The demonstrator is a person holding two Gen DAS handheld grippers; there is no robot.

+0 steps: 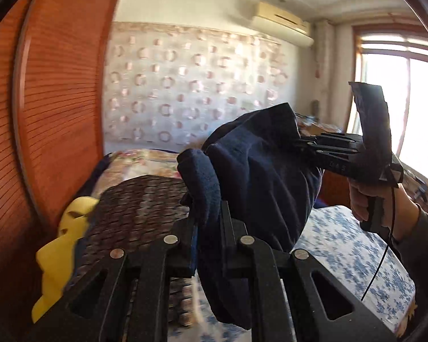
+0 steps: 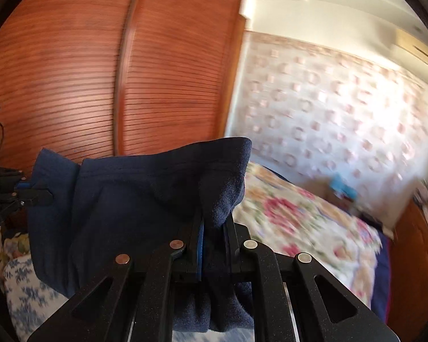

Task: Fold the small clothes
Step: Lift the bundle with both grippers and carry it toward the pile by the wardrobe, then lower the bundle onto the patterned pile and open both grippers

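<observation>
Left wrist view: left gripper (image 1: 207,213) clamped on navy garment (image 1: 256,176), hanging mid-frame above blue-floral sheet (image 1: 351,245); right gripper (image 1: 302,142) pinching the far corner.

Right wrist view: jaws nearly closed on bunched fabric, lower centre. Risk: thin bite slipping, cloth dropping crumpled.

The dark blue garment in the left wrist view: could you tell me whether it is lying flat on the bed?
No, the dark blue garment hangs in the air, held up between the left gripper and the right gripper.
</observation>
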